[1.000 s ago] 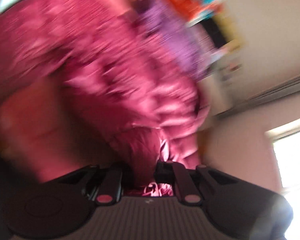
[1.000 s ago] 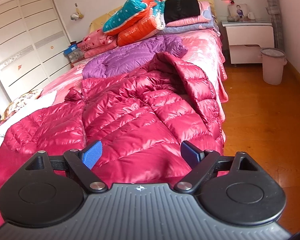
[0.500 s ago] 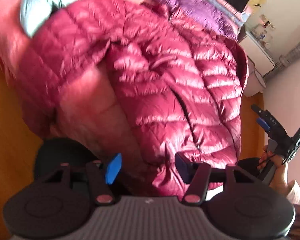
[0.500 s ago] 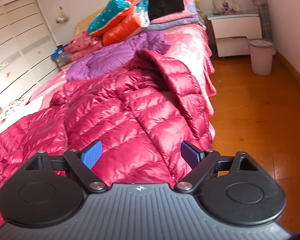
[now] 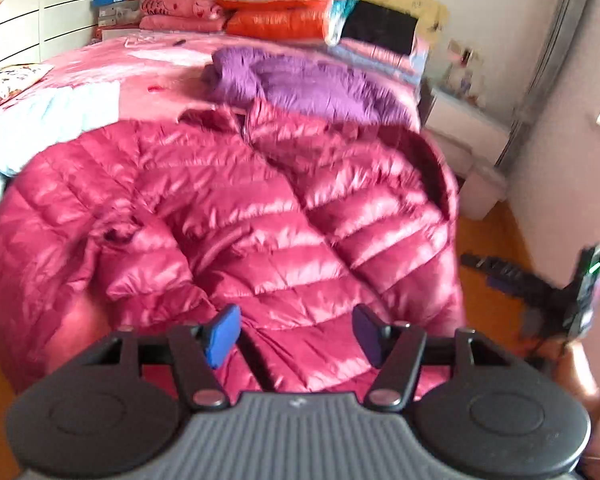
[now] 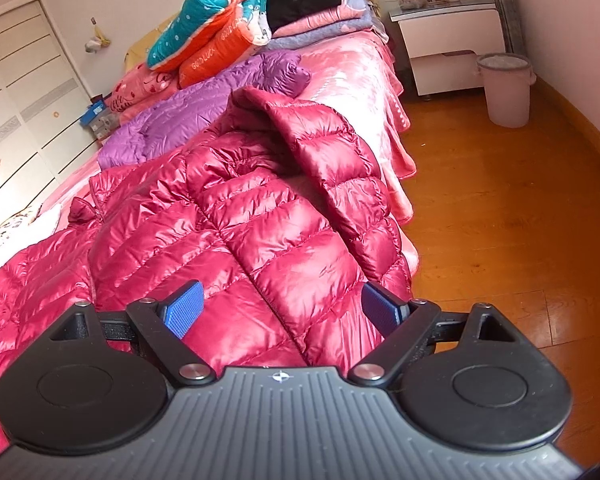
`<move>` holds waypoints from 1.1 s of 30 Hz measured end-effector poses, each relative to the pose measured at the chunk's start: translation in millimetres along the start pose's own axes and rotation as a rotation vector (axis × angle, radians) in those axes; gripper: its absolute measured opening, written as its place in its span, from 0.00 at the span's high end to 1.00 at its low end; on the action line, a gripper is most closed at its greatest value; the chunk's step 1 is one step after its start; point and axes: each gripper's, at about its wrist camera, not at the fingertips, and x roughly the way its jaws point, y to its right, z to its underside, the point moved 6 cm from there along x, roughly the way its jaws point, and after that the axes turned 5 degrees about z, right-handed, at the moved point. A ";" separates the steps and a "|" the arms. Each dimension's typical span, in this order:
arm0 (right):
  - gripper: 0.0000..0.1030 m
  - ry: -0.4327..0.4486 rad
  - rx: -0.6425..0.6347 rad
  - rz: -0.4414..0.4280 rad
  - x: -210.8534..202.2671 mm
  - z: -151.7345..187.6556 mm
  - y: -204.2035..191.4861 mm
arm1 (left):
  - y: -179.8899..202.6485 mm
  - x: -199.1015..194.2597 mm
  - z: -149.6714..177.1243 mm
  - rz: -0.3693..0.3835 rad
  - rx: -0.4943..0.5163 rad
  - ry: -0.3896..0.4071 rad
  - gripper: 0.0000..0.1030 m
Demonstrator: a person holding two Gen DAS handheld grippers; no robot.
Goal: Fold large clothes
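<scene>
The glossy crimson quilted down jacket (image 6: pixel 236 240) is spread across the frame's middle on the pink-covered bed (image 6: pixel 356 64), one sleeve draped over the right edge. Slippery fabric could slide floorward if tugged. Left tongs (image 5: pixel 296 336) are opening, empty; right tongs (image 6: pixel 284 312) are released. Open floor lies right.

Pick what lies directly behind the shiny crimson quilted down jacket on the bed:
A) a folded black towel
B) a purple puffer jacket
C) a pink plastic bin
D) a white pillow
B: the purple puffer jacket lies on the pink bedspread just beyond the collar of the shiny crimson quilted down jacket; the left wrist view shows the same order.
</scene>
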 end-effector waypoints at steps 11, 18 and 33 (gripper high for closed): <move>0.00 -0.021 0.060 -0.053 20.1 -11.6 5.8 | -60.3 11.1 7.2 -0.162 -0.142 -0.049 0.45; 0.00 -0.033 0.007 -0.085 35.3 -13.5 -14.5 | -116.9 0.7 -38.4 -0.238 -0.182 0.092 0.43; 0.00 -0.027 -0.119 -0.068 50.0 -11.4 -39.6 | -225.0 96.2 -77.3 -0.305 -0.273 0.156 0.42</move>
